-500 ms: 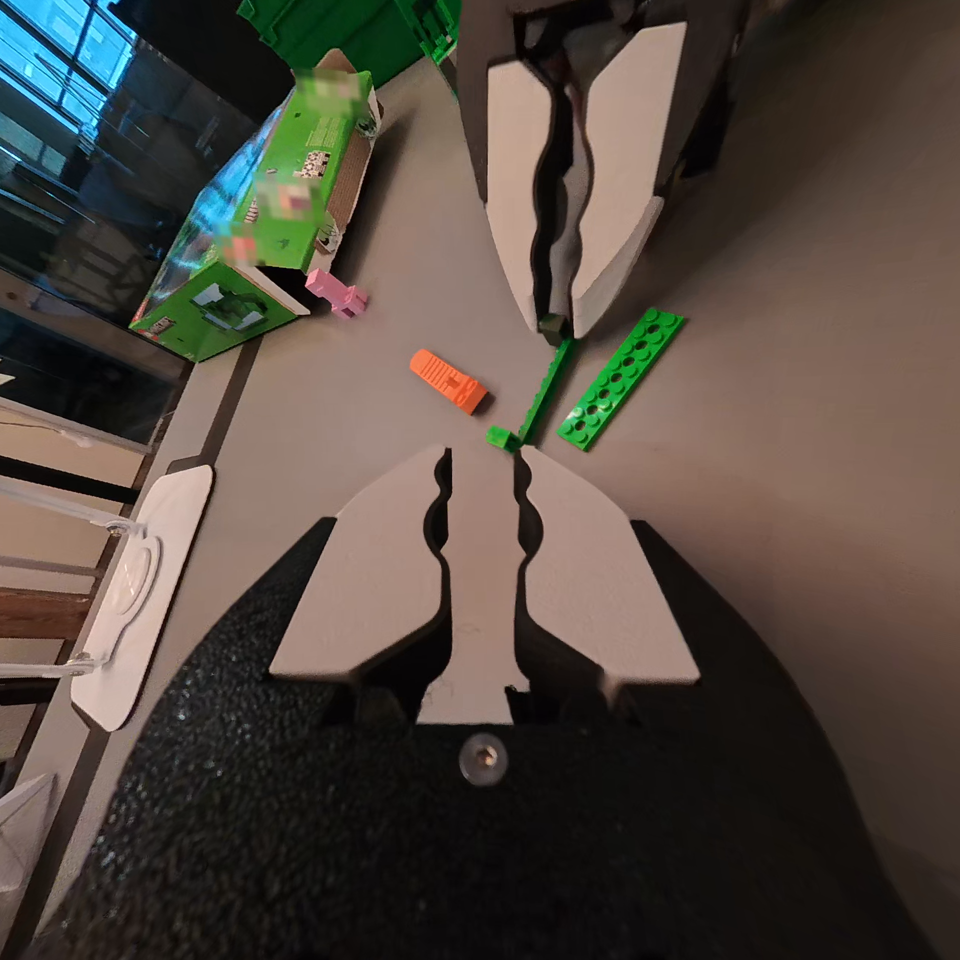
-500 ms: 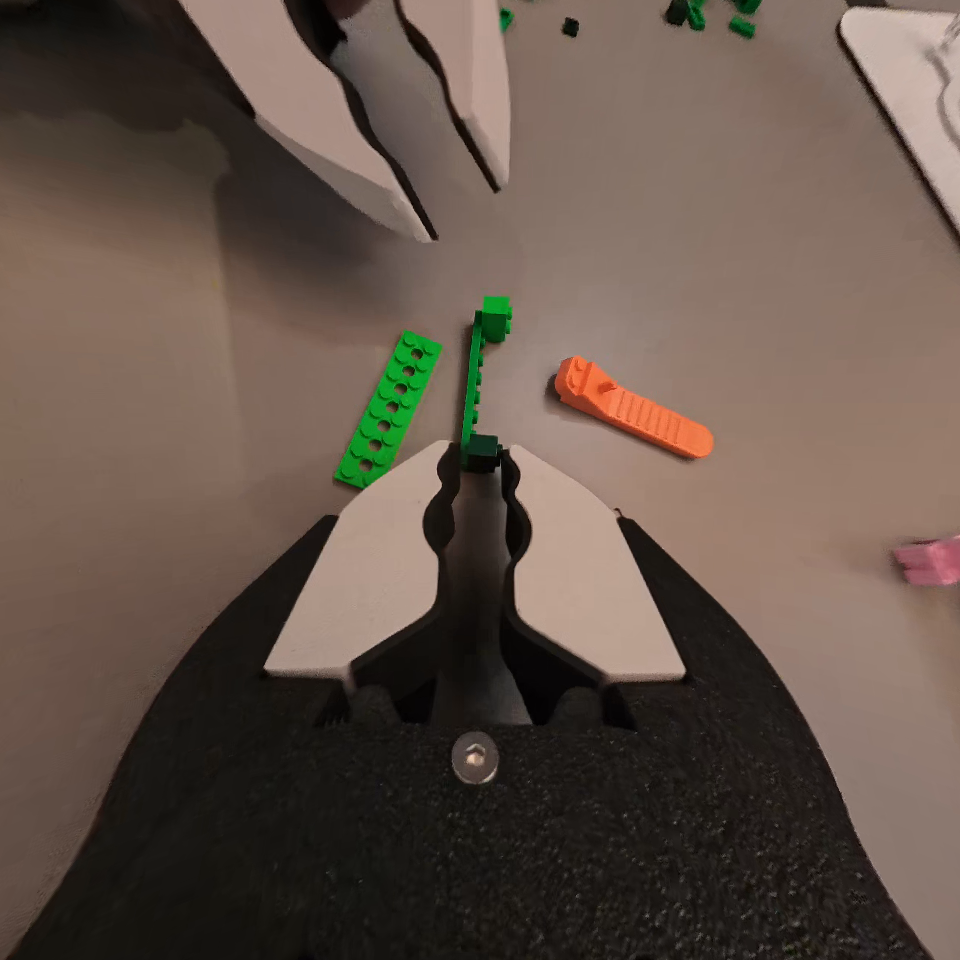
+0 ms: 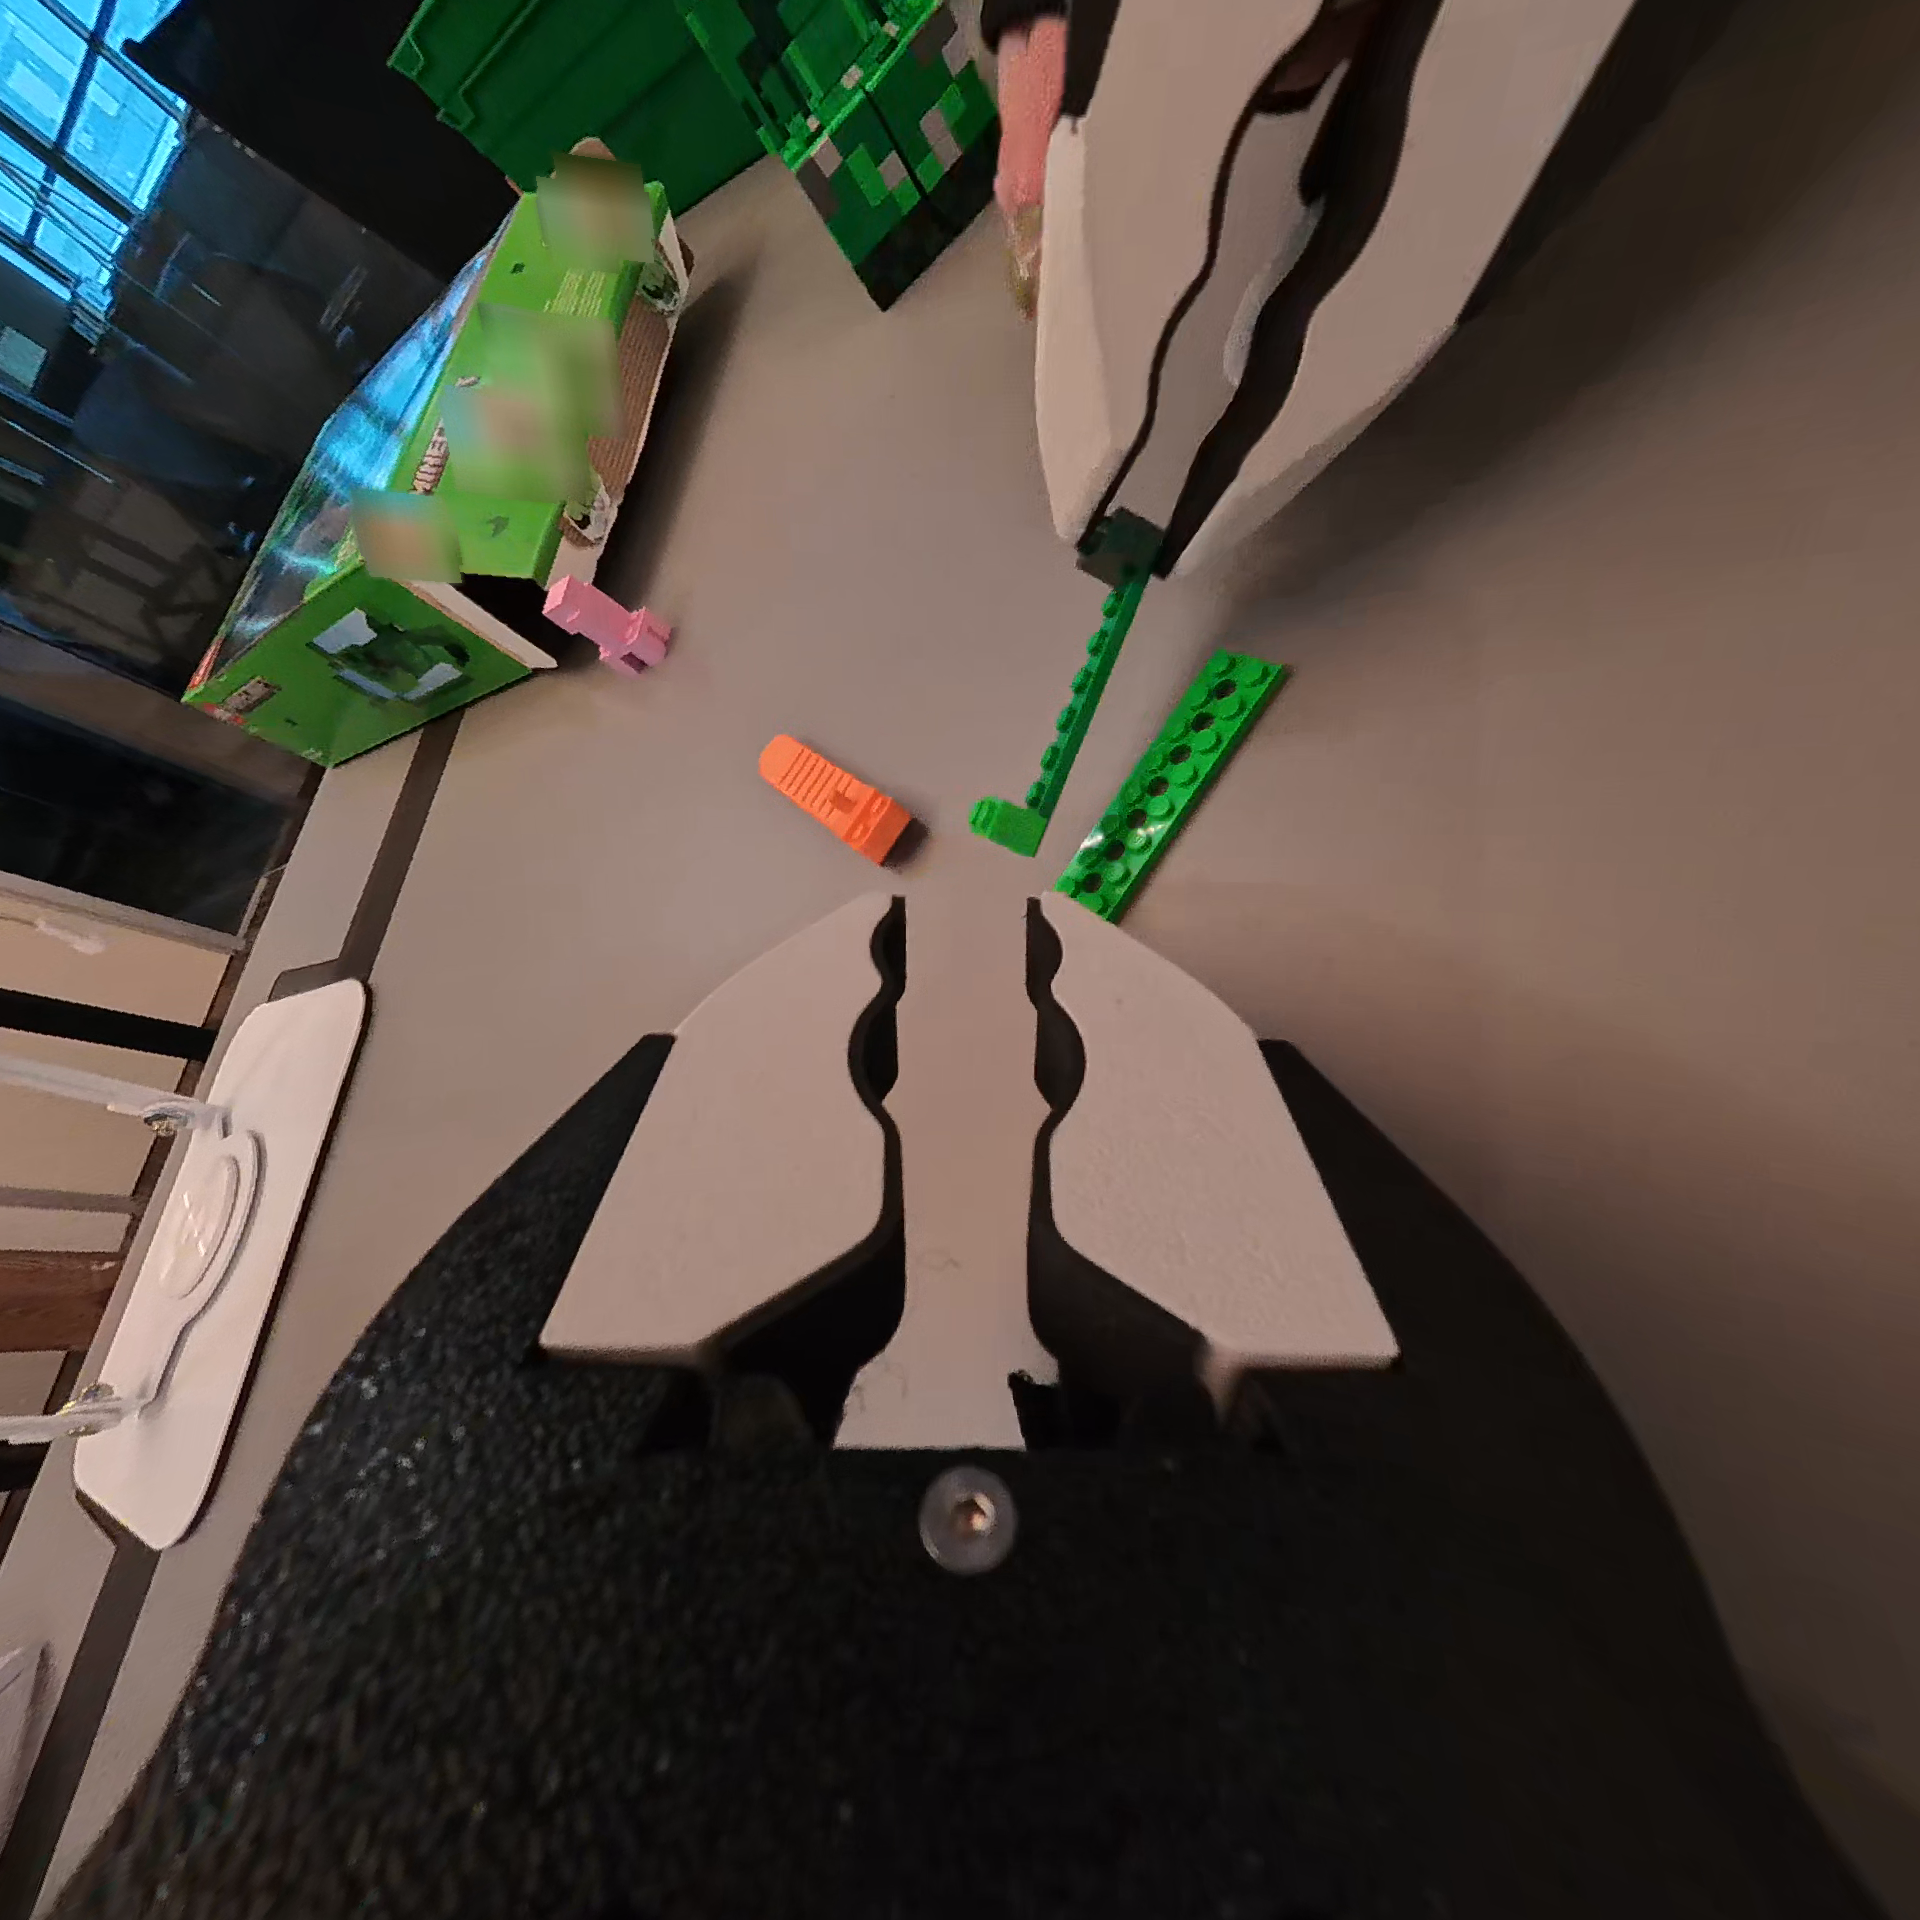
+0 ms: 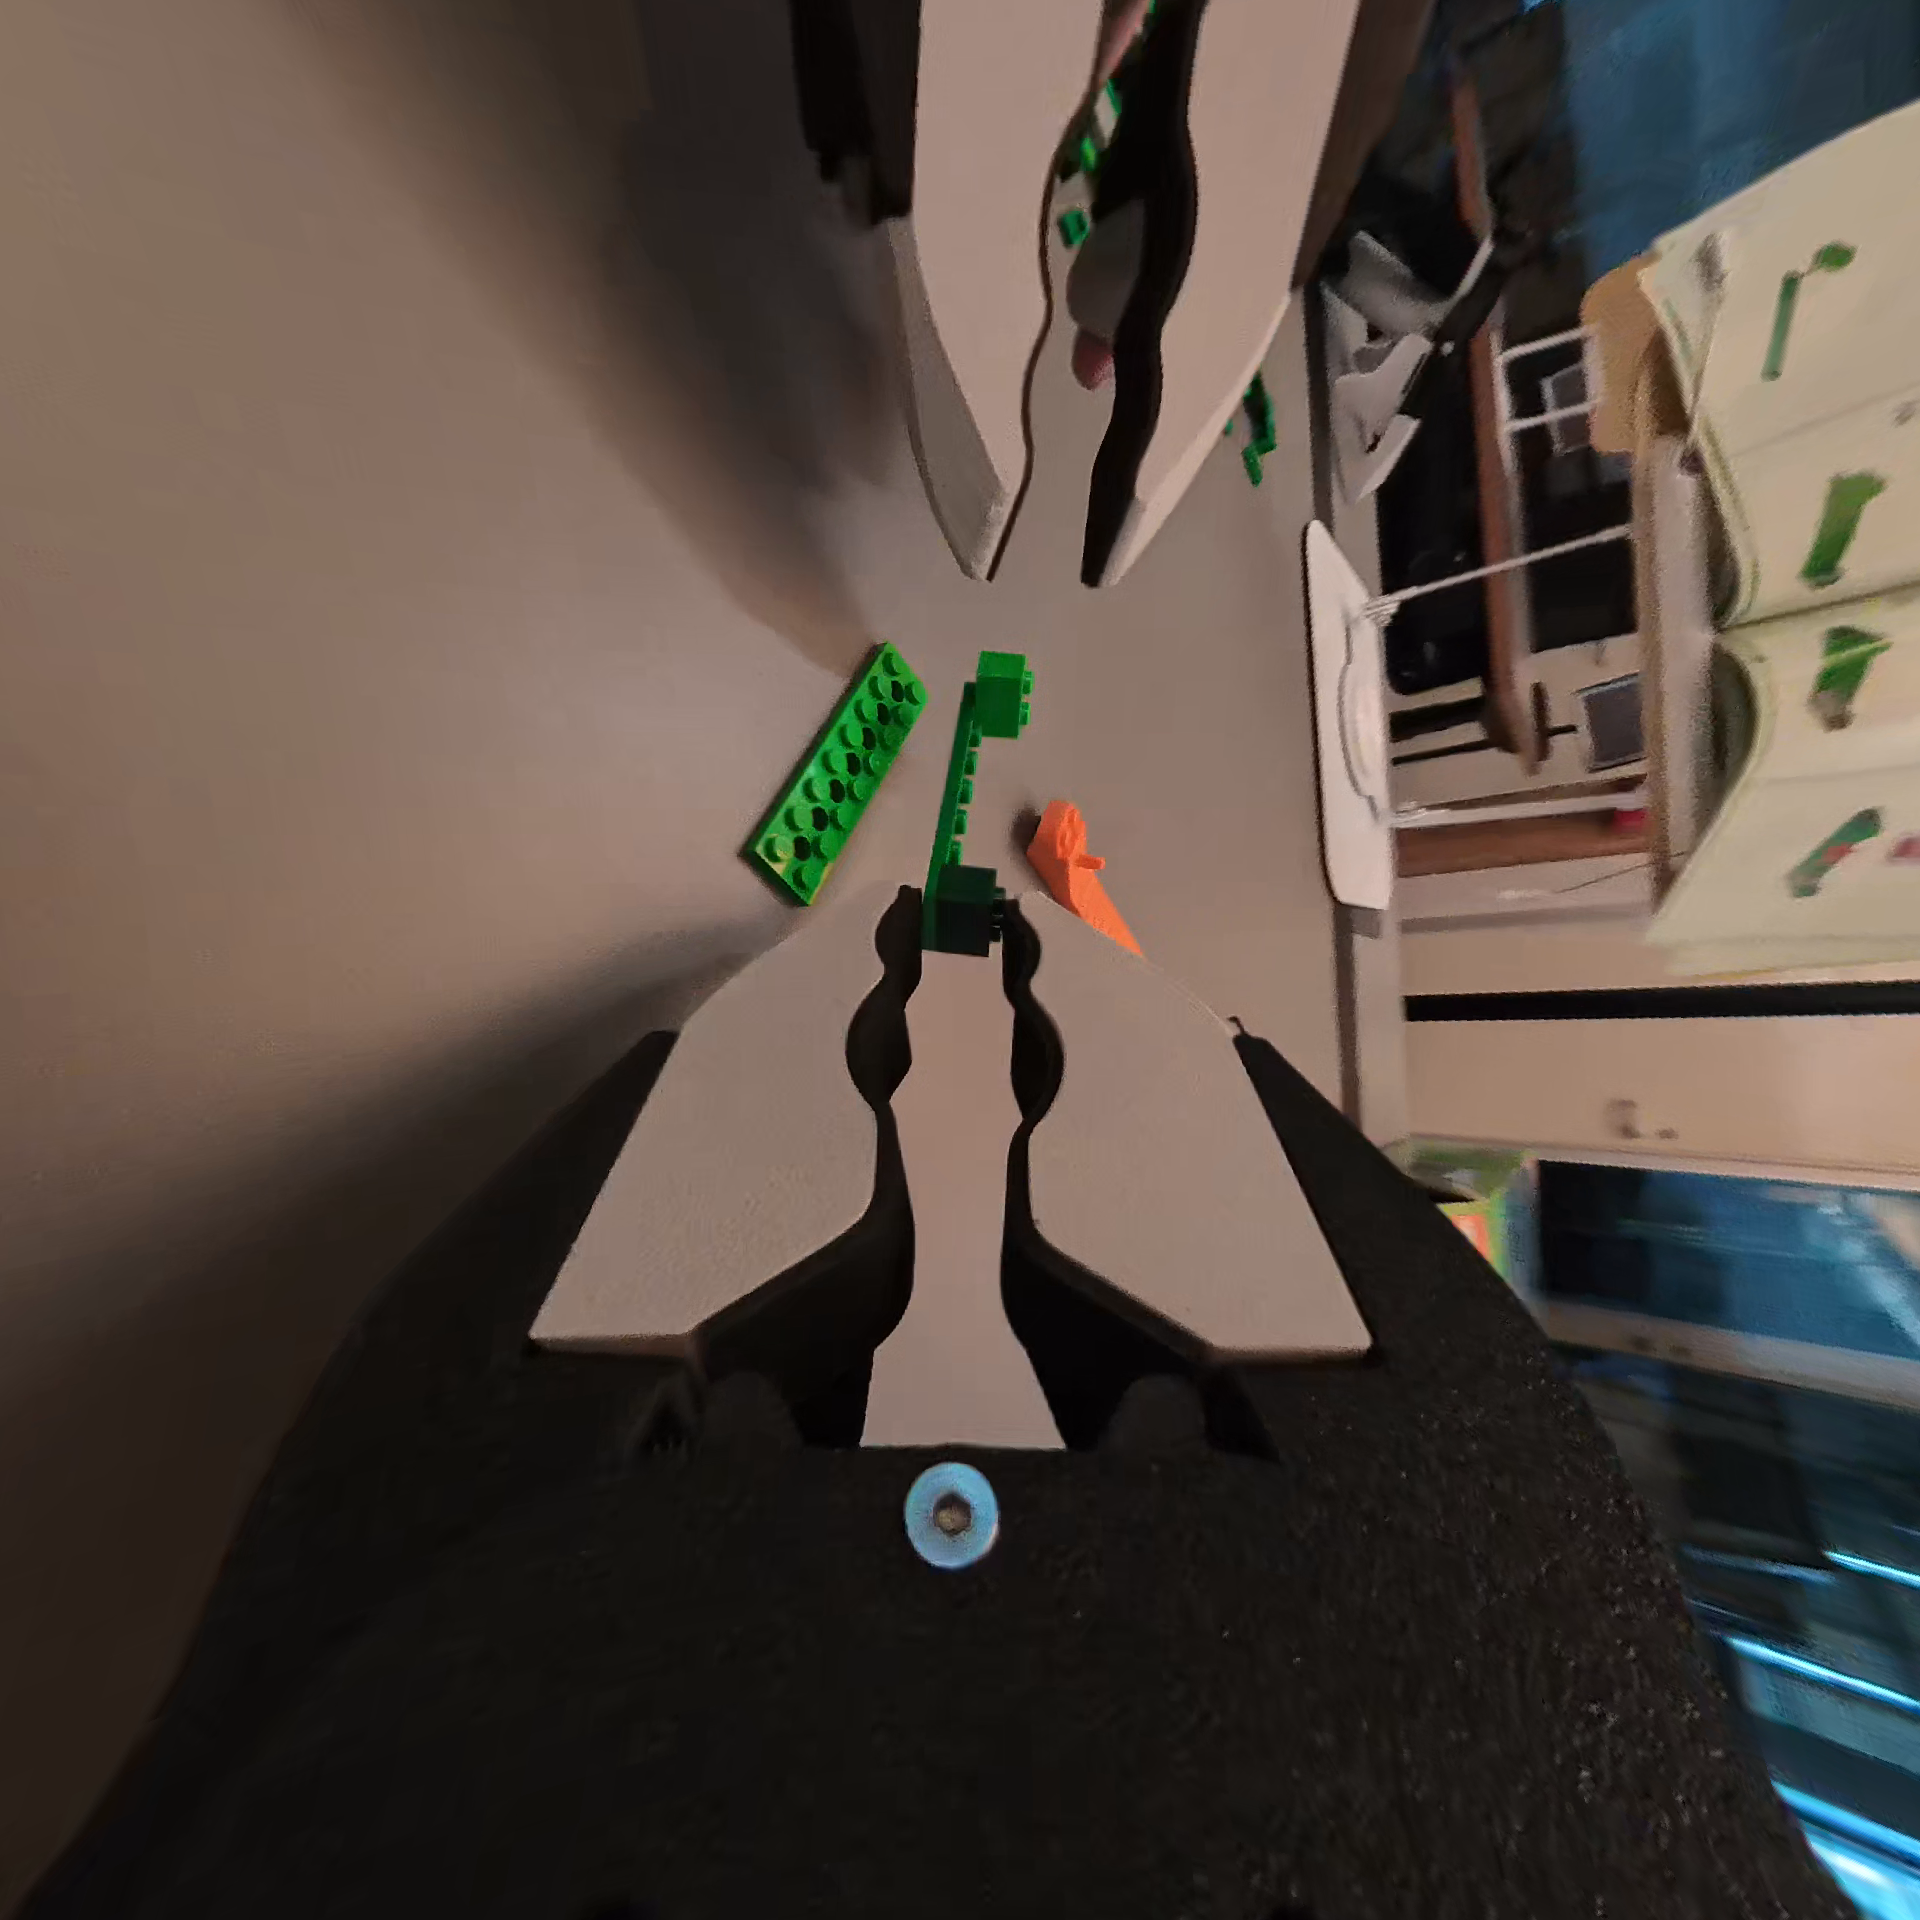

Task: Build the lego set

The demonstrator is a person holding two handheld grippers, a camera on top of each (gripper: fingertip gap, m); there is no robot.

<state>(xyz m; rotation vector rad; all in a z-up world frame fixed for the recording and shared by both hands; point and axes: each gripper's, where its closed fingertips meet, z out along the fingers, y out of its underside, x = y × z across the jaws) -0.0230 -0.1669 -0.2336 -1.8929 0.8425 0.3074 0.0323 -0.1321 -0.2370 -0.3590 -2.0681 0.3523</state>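
Observation:
My right gripper (image 4: 961, 920) is shut on a dark green brick (image 4: 961, 925) at one end of a thin green strip (image 4: 956, 790). A bright green brick (image 4: 1003, 691) sits on the strip's other end. In the left wrist view the right gripper (image 3: 1127, 551) holds the dark brick (image 3: 1117, 545), and the strip (image 3: 1086, 696) slants down to the bright brick (image 3: 1003, 826) near the table. My left gripper (image 3: 966, 914) is open and empty, just short of that bright brick. It faces me in the right wrist view (image 4: 1039, 577). A green studded plate (image 3: 1174, 769) (image 4: 836, 774) lies flat beside the strip.
An orange brick separator (image 3: 836, 795) (image 4: 1070, 862) lies beside the strip. A pink pig figure (image 3: 613, 623), a green set box (image 3: 436, 468) and a built green blocky figure (image 3: 883, 125) stand farther off. A white stand base (image 3: 218, 1247) holds an instruction booklet (image 4: 1787, 520). Loose green bricks (image 4: 1257, 426) lie behind.
My right gripper has rolled and swung with the strip, so its view now takes in the booklet and the room. My left gripper has drawn back slightly from the bright green brick.

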